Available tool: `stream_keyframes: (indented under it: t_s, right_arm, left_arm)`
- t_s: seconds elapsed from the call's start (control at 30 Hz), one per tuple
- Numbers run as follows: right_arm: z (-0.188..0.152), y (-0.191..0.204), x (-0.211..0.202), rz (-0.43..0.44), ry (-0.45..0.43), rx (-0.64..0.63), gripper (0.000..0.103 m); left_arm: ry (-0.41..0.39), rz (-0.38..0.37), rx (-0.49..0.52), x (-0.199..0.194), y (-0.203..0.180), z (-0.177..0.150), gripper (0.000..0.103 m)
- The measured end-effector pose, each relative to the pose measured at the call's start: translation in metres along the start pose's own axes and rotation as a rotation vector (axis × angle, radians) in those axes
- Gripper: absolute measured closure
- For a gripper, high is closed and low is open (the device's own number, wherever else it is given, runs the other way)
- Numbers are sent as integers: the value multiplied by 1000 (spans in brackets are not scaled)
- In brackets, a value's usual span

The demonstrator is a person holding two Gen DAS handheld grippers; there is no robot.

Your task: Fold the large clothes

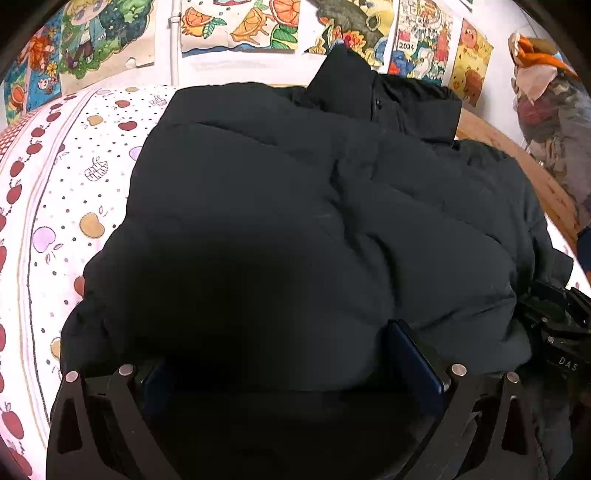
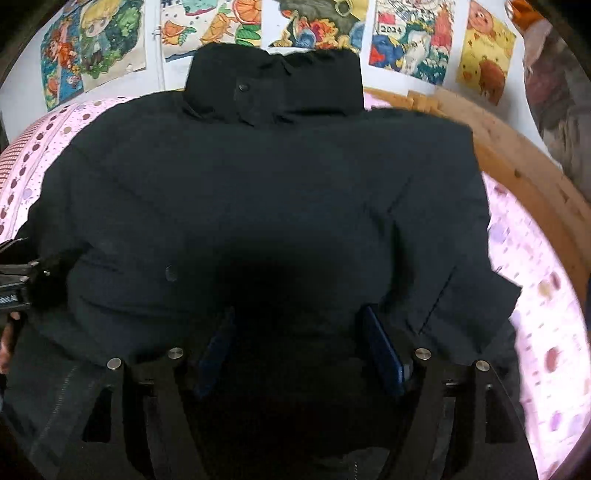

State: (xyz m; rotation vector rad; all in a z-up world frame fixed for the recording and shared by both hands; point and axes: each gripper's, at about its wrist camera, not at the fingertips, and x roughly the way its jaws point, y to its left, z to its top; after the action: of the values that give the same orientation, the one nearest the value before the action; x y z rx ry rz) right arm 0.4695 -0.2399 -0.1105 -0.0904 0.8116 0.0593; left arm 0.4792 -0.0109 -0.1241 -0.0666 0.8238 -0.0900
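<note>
A large black padded jacket (image 1: pixel 295 206) lies on the bed, collar toward the wall; it also fills the right wrist view (image 2: pixel 266 177). My left gripper (image 1: pixel 291 354) has its blue pads wide apart, with a thick fold of the jacket bulging between them; the left pad is mostly hidden. My right gripper (image 2: pixel 299 339) also has its pads wide apart around a bulge of the jacket's lower part. Whether either one pinches the cloth cannot be told. The right gripper's body shows at the right edge of the left wrist view (image 1: pixel 561 332).
A white bedsheet with apple print (image 1: pixel 62 192) covers the bed, also in the right wrist view (image 2: pixel 535 280). A wooden bed frame (image 2: pixel 517 166) curves along the right. Colourful posters (image 1: pixel 236 22) hang on the wall. A pile of clothes (image 1: pixel 550 122) stands at the right.
</note>
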Motion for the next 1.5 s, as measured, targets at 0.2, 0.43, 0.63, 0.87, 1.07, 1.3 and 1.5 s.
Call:
stream_keyframes:
  t_s: [0.2, 0.43, 0.63, 0.87, 1.07, 1.3, 1.5]
  right_arm:
    - [-13, -2, 5, 4, -37, 6, 35]
    - [-20, -6, 8, 24, -59, 18, 34]
    - [-24, -7, 5, 36, -89, 12, 28]
    - [-14, -22, -42, 99, -75, 54, 24]
    - [-12, -34, -109, 93, -123, 32, 22]
    - [-12, -47, -202, 97, -181, 1, 19]
    - [-11, -50, -284, 86, -212, -33, 17]
  left_arm:
    - [2, 65, 51, 8, -9, -8, 0]
    - [6, 73, 48, 13, -11, -7, 0]
    - [3, 72, 42, 13, -13, -8, 0]
    - [100, -20, -34, -30, -12, 12, 0]
    - [95, -35, -100, -95, -15, 26, 0]
    - [49, -18, -39, -199, -36, 35, 0]
    - [-7, -52, -30, -280, -44, 29, 0]
